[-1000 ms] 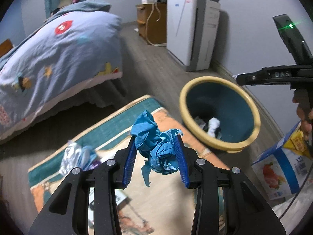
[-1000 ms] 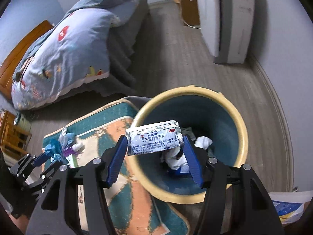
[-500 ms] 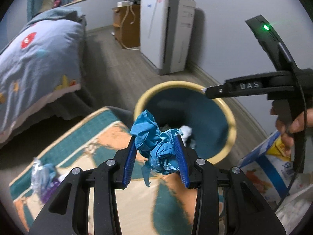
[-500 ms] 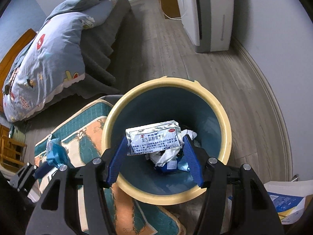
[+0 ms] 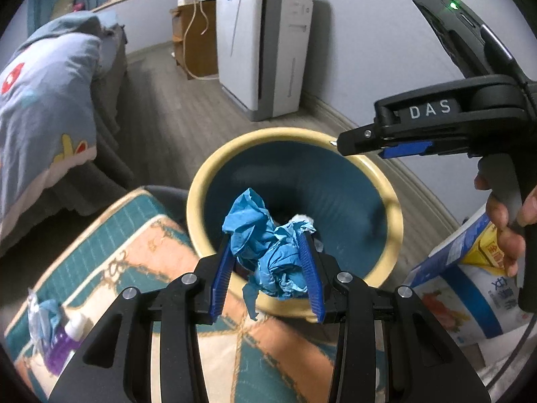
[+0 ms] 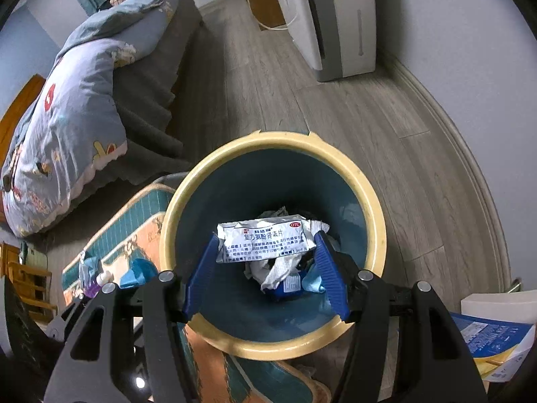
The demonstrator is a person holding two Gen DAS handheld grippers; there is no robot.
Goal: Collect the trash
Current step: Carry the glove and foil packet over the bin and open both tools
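Observation:
My left gripper (image 5: pixel 268 255) is shut on a crumpled blue paper wad (image 5: pixel 265 245), held over the near rim of a round bin (image 5: pixel 295 141) with a yellow rim and teal inside. My right gripper (image 6: pixel 265 252) is shut on a flat silver medicine packet (image 6: pixel 265 240) and hangs right over the bin's (image 6: pixel 369 201) mouth. White and blue scraps (image 6: pixel 282 275) lie on the bin's bottom. In the left wrist view the right gripper's body (image 5: pixel 436 124) reaches in over the far rim, with a hand (image 5: pixel 506 228) on its handle.
A teal and orange mat (image 5: pixel 127 245) lies left of the bin, with a purple bottle and plastic wrap (image 5: pixel 57 329) on it. A bed with a blue quilt (image 6: pixel 77 110) stands left, a white air purifier (image 5: pixel 268 43) by the wall, printed cartons (image 5: pixel 463 285) at the right.
Both grippers have moved toward the bin with their loads. The blue wad went from over the mat to the bin's near rim; the packet now hangs more centrally over the bin.

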